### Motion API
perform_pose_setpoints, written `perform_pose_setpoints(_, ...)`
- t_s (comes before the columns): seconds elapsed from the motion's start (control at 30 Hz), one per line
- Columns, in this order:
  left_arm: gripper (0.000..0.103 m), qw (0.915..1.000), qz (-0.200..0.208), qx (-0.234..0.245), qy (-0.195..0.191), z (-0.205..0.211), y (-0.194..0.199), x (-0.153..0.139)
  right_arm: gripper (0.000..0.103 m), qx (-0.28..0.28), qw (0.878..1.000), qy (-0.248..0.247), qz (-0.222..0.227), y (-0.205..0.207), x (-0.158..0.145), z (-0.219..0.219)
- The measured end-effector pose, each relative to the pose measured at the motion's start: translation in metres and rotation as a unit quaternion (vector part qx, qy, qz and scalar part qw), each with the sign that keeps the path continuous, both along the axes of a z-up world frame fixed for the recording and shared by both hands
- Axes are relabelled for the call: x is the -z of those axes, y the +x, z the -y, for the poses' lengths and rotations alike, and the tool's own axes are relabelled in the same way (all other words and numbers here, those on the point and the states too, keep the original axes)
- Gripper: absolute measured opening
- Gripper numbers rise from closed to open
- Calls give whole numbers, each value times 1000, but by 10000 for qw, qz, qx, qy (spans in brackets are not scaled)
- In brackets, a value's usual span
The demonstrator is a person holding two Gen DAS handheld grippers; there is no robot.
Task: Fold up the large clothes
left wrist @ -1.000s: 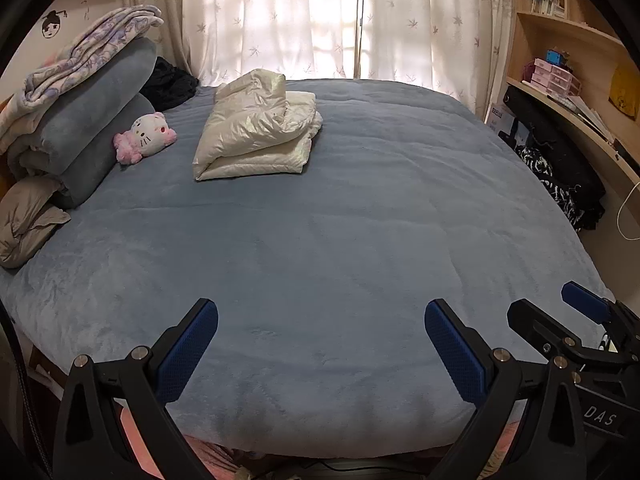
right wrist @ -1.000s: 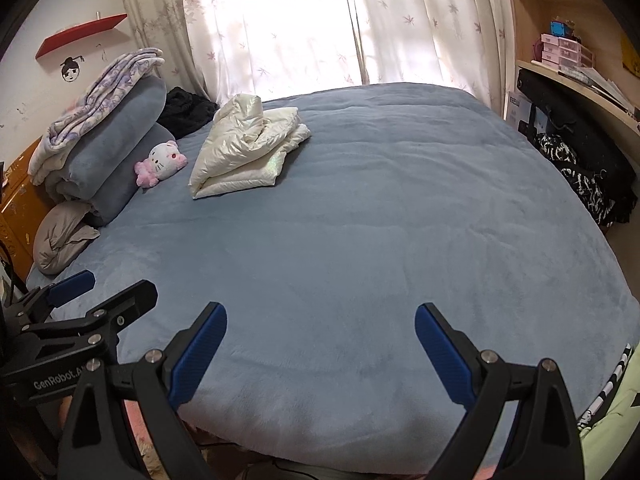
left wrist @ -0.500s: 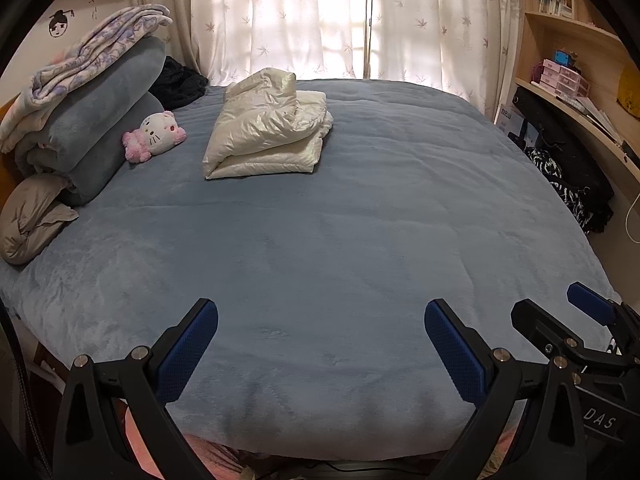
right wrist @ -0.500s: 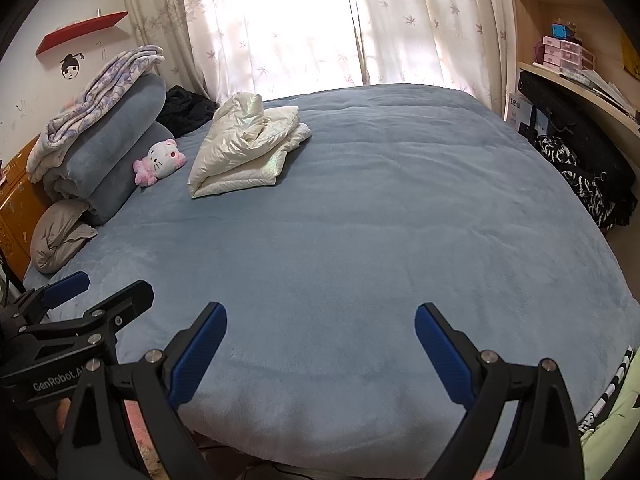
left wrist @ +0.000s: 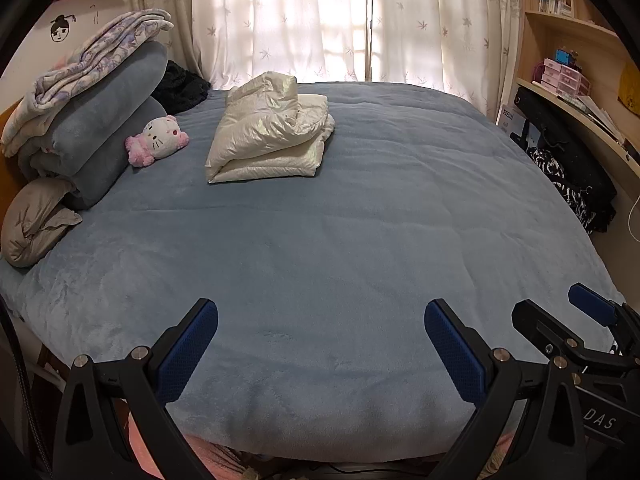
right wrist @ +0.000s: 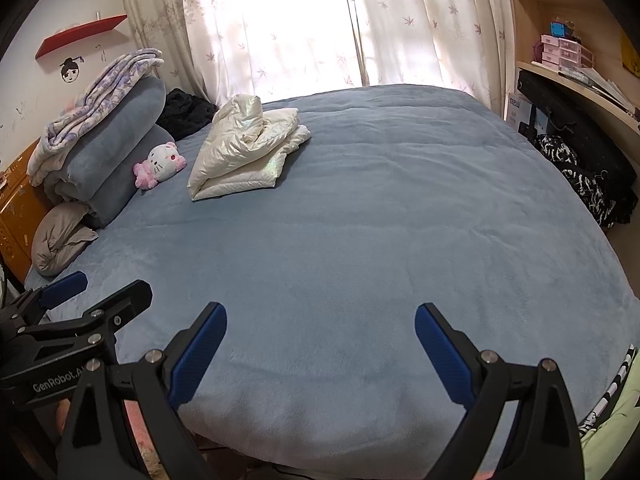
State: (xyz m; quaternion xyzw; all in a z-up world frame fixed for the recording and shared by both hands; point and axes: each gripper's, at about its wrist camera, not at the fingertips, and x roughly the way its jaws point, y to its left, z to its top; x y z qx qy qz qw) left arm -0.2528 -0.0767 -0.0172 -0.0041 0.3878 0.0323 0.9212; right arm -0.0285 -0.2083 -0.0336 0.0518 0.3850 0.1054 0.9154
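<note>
A cream puffy jacket (left wrist: 268, 132) (right wrist: 244, 152) lies folded in a bundle on the far left part of the blue bed cover (left wrist: 340, 240) (right wrist: 360, 220). My left gripper (left wrist: 320, 344) hangs open over the bed's near edge, far from the jacket, nothing between its blue pads. My right gripper (right wrist: 320, 344) is open too, empty, level with the left one. The right gripper (left wrist: 560, 328) shows at the lower right of the left wrist view. The left gripper (right wrist: 96, 296) shows at the lower left of the right wrist view.
Rolled grey and floral blankets (left wrist: 88, 120) and a grey cushion (left wrist: 36, 220) pile up at the left, with a pink-and-white plush cat (left wrist: 158, 142) beside them. A dark garment (left wrist: 180, 86) lies by the curtains. Wooden shelves (left wrist: 580, 92) and black clothes (left wrist: 568, 176) line the right side.
Both grippers stay open. The view has drifted slightly, so the jacket and the bedding sit a little further right and lower in the left wrist view.
</note>
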Motion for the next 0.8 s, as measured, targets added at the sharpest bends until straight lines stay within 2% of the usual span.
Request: perform_pose_setpoints(0.8,102,10000,-5,-31,27,1,-3,-2,96,-5,10000,1,15,-1,0,-2)
